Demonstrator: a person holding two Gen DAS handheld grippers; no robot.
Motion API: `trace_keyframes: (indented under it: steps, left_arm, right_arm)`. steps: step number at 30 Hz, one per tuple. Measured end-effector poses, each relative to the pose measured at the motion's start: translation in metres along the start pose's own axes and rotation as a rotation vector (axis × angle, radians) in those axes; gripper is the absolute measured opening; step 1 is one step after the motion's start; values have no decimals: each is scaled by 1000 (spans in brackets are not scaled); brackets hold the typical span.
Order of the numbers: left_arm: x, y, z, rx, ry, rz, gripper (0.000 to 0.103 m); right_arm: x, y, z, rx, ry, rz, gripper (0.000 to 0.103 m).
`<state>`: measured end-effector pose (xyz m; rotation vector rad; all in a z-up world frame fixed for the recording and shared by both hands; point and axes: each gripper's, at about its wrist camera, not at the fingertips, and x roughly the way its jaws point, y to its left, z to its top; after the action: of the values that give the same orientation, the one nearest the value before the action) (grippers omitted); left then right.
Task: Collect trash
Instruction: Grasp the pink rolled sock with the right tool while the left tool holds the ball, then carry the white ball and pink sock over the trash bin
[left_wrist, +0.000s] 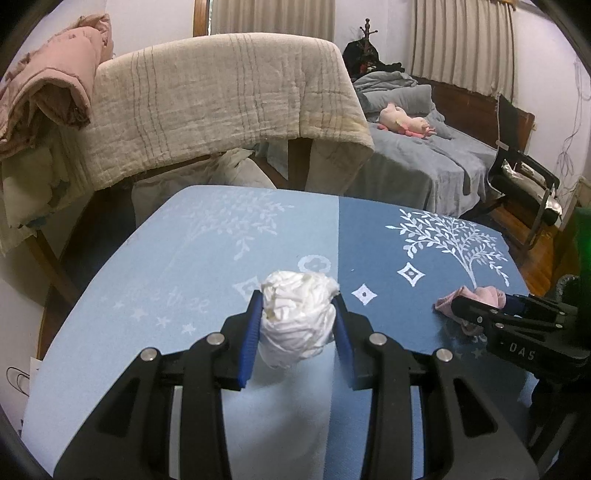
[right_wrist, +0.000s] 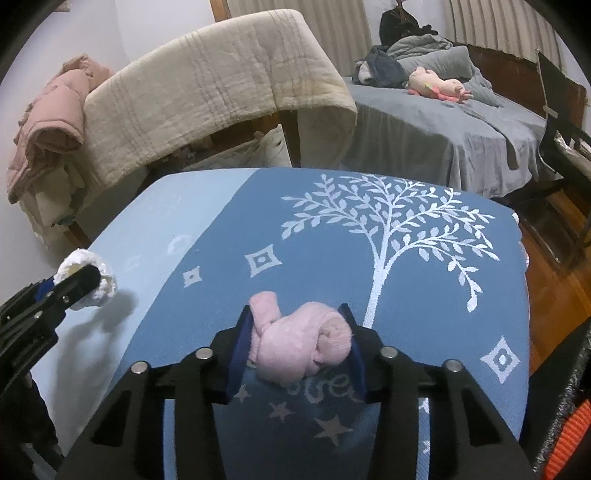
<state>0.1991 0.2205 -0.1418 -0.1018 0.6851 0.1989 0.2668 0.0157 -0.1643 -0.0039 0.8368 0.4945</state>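
Observation:
A crumpled white paper ball (left_wrist: 295, 321) is held just above the light-blue half of the table cloth (left_wrist: 147, 277), with my left gripper (left_wrist: 297, 299) shut on it between its blue pads. From the right wrist view the same paper ball (right_wrist: 105, 284) shows at the far left in the left gripper (right_wrist: 79, 282). A rolled pink wad (right_wrist: 295, 347) lies on the dark-blue half of the cloth (right_wrist: 406, 229), below the white tree print. My right gripper (right_wrist: 295, 314) is shut on it, both pads touching its sides. In the left wrist view the pink wad (left_wrist: 484, 295) and right gripper (left_wrist: 465, 306) sit at the right.
Behind the table stands a frame draped with a beige quilt (left_wrist: 221, 96) and a pink jacket (left_wrist: 48, 77). A grey-sheeted bed (right_wrist: 443, 125) with a pink plush toy (right_wrist: 439, 86) is at the back right. A black chair (left_wrist: 524, 177) and wooden floor lie to the right.

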Motion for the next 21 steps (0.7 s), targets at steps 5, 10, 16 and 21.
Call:
trace_keyframes:
  steps: [5,10,16,21]
  left_arm:
    - [-14,-7,4,11,-23,-8,35]
    - [-29,-16,7,16,-39,-18,35]
    - [-49,-33,6,28,-54,-38,35]
    - [-69,-51,7,42,-79,-65,35]
  right_arm:
    - [-19,-1,0,8,-30,9,43]
    - [-42,-3,1,15,-64,14,43]
    - [-77,-6,0,8,-107,12,43]
    - [-108,-13,-1,17,-140,8,43]
